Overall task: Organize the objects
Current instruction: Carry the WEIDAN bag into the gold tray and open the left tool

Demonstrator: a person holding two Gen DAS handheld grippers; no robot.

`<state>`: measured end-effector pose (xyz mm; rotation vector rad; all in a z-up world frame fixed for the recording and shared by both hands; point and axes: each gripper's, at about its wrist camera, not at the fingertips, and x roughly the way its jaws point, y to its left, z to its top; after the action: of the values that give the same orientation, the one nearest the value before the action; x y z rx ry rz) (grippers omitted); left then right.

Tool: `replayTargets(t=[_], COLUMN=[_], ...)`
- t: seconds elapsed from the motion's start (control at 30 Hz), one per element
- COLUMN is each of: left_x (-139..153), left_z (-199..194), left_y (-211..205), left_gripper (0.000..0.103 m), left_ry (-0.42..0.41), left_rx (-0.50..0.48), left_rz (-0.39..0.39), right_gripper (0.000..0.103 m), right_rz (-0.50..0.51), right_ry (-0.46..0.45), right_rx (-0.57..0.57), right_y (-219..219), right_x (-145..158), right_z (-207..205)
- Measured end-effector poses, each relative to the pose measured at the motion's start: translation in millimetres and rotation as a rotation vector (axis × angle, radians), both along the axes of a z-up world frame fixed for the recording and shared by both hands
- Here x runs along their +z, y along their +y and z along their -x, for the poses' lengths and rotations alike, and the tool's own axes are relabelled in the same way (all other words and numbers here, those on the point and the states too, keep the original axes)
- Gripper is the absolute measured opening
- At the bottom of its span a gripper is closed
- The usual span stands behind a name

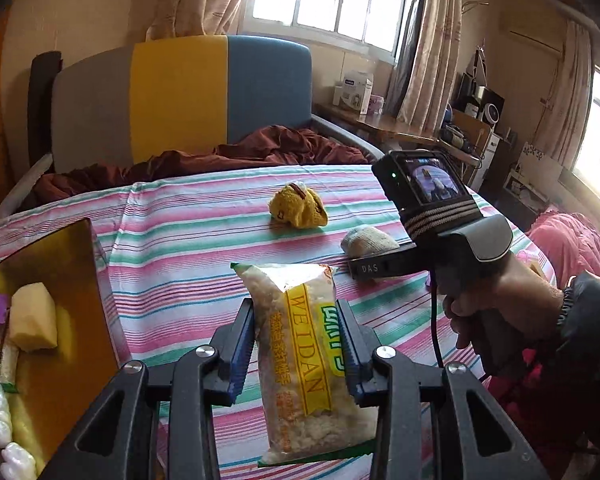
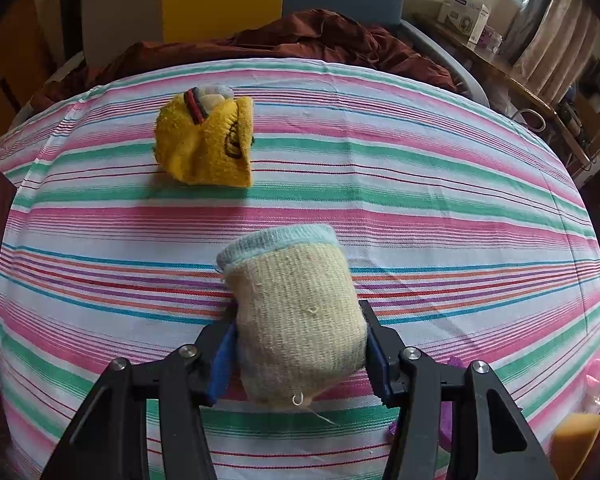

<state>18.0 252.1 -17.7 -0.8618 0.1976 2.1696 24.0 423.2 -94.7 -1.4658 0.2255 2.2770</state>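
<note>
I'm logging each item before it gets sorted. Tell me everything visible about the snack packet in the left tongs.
The snack packet is a clear plastic pouch of pale, crumbly pieces, with a yellow band reading WEIDAN, green lettering beside it and green sealed ends. It stands lengthwise, pointing away from the camera, clamped at mid-length between the left tongs, whose blue pads press both sides. It appears lifted clear of the striped cloth.

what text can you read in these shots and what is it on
"WEIDAN": yellow band on the snack packet held in the left hand-held gripper.
"DAS": side of the right hand-held gripper.
Orange and green characters on the packet: cannot be made out.
Print on the white box by the window: too small.
</note>
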Motion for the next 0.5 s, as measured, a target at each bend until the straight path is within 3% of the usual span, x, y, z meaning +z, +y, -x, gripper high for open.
replayTargets(t=[0.5], left_x=[21.1], left_z=[25.8], left_y=[-91.1], left_gripper=[0.038], left_ry=[0.047], left_rx=[0.213], left_rz=[0.033], right_gripper=[0.055], right_rz=[-0.039], right_ry=[-0.006], right_rx=[0.026], right_y=[-14.2], right_x=[4.2], right_z=[-7.2])
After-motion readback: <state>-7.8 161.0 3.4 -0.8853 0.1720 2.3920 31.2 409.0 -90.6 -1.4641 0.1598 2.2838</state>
